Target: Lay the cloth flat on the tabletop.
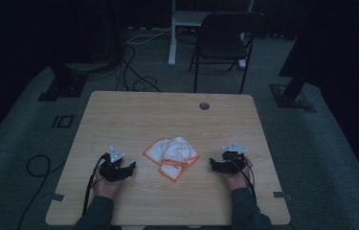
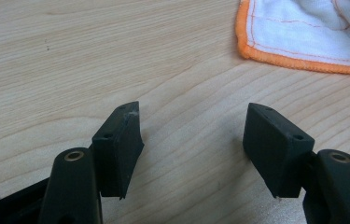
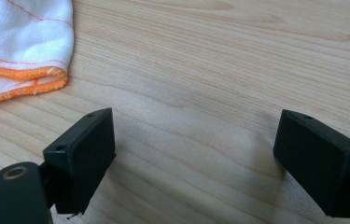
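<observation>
- High view is dim; room edges go nearly black, back of the room hard to make out.
- Cloth white with orange hem, crumpled and folded over itself at the middle of the counter, between the two tools; how many layers, can't tell.
- Left gripper view: cloth cut off by top and right edges, one hemmed corner visible, apart from the jaws.
- Right gripper view: cloth cut off at top-left, folded orange hem showing, apart from the jaws.
- Left tool low over the counter left of the cloth, jaws spread wide, bare wood between them, nothing pinched. Own view confirms.
- Right tool right of the cloth, jaws spread wide, nothing in them. Own view same.
- Hands mostly covered by the tools; forearms in dark sleeves cut off by bottom edge.
- Cables trail back from each tool toward the person.
- Small round grommet near the counter's far edge.
- Black chair behind the counter, white desk leg beside it, loose cables on the grey floor.
- Dark stands at both sides, tops lost in shadow.
</observation>
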`<action>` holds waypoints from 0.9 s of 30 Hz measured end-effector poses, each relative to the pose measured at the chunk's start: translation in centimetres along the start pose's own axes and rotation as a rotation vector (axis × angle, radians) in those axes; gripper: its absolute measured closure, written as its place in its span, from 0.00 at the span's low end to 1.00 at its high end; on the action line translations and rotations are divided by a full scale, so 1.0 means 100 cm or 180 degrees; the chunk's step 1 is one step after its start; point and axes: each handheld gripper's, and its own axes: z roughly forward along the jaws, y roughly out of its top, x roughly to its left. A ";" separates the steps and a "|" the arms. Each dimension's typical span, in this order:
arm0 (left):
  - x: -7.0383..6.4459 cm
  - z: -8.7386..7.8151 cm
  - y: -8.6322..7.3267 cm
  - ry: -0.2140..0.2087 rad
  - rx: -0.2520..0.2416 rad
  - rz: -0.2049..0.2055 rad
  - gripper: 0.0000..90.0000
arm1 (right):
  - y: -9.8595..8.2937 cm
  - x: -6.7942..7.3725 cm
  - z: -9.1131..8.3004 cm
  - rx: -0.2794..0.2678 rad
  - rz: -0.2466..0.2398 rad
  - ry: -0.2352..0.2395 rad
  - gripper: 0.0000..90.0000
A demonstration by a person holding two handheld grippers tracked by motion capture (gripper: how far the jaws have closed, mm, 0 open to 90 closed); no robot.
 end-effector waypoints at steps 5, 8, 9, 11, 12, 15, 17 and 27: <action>0.000 0.000 0.000 0.0000 -0.0001 0.0000 0.42 | 0.000 0.003 -0.001 -0.0009 0.0014 -0.0008 0.16; 0.000 0.000 0.000 0.0002 0.0002 0.0000 0.42 | 0.000 0.005 -0.001 -0.0013 0.0005 0.0003 0.16; 0.000 0.000 0.000 -0.0008 -0.0002 0.0005 0.43 | 0.000 0.005 -0.001 -0.0012 -0.0007 0.0010 0.16; -0.001 0.000 0.000 -0.0024 -0.0012 0.0014 0.49 | -0.001 0.006 -0.001 -0.0009 -0.0019 0.0023 0.16; -0.001 0.000 0.000 -0.0035 -0.0022 0.0027 0.52 | -0.001 0.006 -0.001 -0.0001 -0.0033 0.0046 0.16; -0.003 0.000 0.001 -0.0060 -0.0028 0.0053 0.56 | -0.001 0.007 -0.002 0.0010 -0.0065 0.0072 0.17; -0.003 0.000 0.001 -0.0072 -0.0027 0.0058 0.56 | 0.000 0.009 -0.004 0.0033 -0.0073 0.0083 0.22; -0.005 0.000 0.002 -0.0066 -0.0017 0.0058 0.59 | 0.001 0.012 -0.007 0.0028 -0.0114 0.0129 0.40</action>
